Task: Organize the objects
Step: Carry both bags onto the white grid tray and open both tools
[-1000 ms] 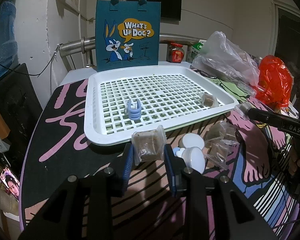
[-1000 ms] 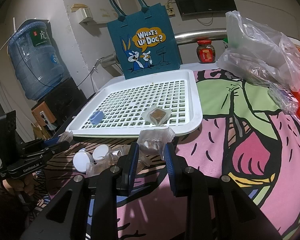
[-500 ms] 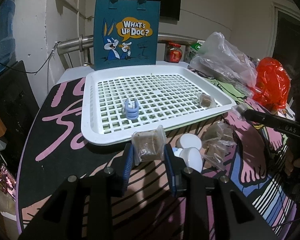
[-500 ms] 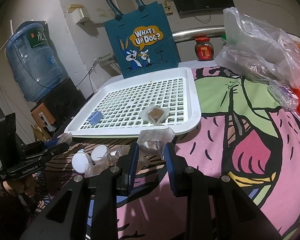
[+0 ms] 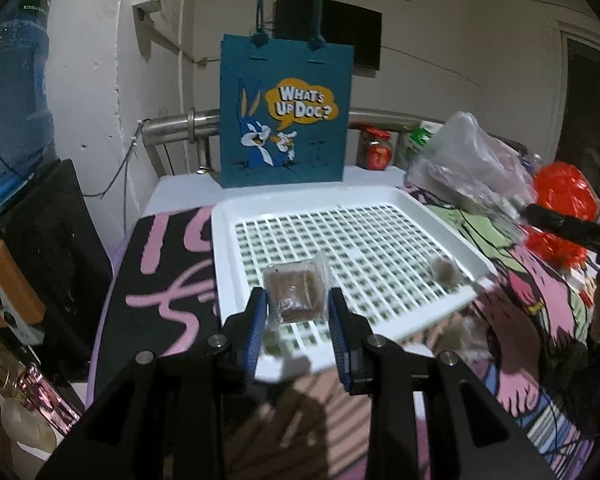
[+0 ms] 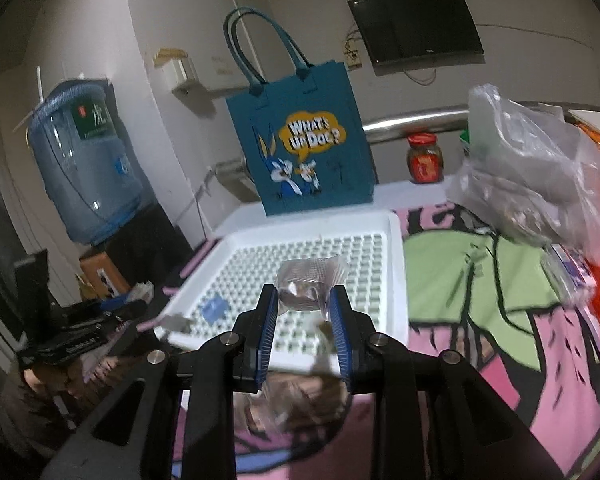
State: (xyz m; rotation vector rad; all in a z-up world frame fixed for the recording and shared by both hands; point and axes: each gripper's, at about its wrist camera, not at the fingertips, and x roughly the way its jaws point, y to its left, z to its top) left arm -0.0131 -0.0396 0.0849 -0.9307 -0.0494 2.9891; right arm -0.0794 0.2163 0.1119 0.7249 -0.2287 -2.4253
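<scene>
Left wrist: left tool [image 5: 297,312] clamped on a brown wrapped packet [image 5: 296,294], held above the white grid tray [image 5: 384,200]'s near edge. Right wrist: right tool [image 6: 303,316] clamped on a clear-wrapped packet [image 6: 306,286], also over the tray; blue clip [image 6: 213,309] lies in it.

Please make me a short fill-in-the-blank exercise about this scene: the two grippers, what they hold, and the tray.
1. The left gripper is shut on a clear packet with a ____ square block inside.
2. The right gripper also holds a wrapped ____.
3. The white tray has a floor shaped like a ____.
4. Behind the tray stands a blue bag with the words "What's Up ____?"

Missing words: brown; packet; grid; Doc
</scene>
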